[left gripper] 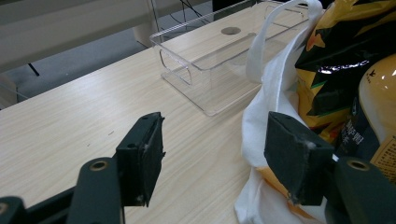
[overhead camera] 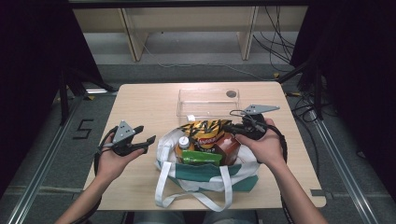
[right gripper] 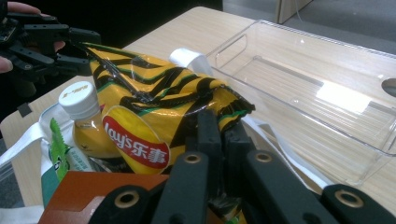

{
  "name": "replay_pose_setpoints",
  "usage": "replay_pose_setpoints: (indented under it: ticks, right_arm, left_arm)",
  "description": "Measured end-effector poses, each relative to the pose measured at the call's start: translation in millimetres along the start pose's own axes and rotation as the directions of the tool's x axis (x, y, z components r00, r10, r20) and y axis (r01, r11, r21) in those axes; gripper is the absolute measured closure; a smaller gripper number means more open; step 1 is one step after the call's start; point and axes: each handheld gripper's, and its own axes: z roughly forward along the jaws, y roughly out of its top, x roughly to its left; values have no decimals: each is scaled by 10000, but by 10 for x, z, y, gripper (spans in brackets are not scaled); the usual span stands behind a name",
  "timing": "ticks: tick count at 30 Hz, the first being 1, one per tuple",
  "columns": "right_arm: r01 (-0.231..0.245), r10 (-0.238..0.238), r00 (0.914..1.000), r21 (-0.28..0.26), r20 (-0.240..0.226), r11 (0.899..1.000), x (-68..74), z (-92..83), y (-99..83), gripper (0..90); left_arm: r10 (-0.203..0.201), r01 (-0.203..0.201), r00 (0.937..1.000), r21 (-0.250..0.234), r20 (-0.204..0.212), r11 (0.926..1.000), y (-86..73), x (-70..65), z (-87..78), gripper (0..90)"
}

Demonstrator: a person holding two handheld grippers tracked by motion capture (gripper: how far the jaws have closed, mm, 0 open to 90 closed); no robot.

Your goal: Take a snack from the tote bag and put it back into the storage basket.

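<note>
While the right hand-held gripper (right gripper: 219, 135) has its jaws clamped on the crimped edge of the chip bag (right gripper: 154, 112), the bag sits on top of the other groceries in the white tote (overhead camera: 205, 175), near the middle of the bench (overhead camera: 140, 105). The chip bag looks light and puffed with air, its foil skin slick and crackly, so the flat sealed seam is probably the safest place to hold; squeezing the body would likely crush what is inside or let it slide out. Beside it in the tote stand a bottle with a white cap (right gripper: 79, 100), a green packet (right gripper: 58, 149) and a reddish-brown box (right gripper: 88, 191), all packed close, so the bag should probably be lifted straight up rather than dragged across them.

The left hand-held gripper (left gripper: 212, 158) hangs with its jaws apart, gripping nothing, just beside the tote's soft cloth side. That cloth is floppy and could sag or snag on a jaw.

Behind the tote, a clear plastic bin (overhead camera: 208, 100) stands empty, its thin walls hard to see. Bare bench lies open to the left, and the tote's handles (overhead camera: 194, 198) trail toward the near edge.
</note>
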Motion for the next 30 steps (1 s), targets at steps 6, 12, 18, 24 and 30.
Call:
replay_pose_setpoints:
  ticks: [6, 12, 18, 24, 30]
  right_arm:
    - [155, -153, 9998, -166, 88, 9997, 11, 13, -3, 894]
    - [442, -435, 9985, -204, 332, 9988, 10, 8, -6, 898]
    - [825, -811, 9960, -384, 364, 9958, 25, 13, -15, 900]
    - [818, -797, 9963, -739, 317, 9939, 60, 7, -12, 900]
    - [1217, -1175, 9922, -1192, 412, 9854, 117, -27, 21, 900]
  left_arm:
    - [-24, 24, 10000, 6, -11, 10000, -3, -6, 2, 371]
    - [2, -1, 10000, 81, -30, 10000, -11, -12, 4, 371]
    - [-20, 21, 10000, 96, -30, 10000, -26, -14, 16, 372]
    - [-8, 8, 10000, 143, -22, 9999, -42, -16, 27, 372]
    - [-20, 20, 10000, 157, -23, 9999, -48, -13, 26, 373]
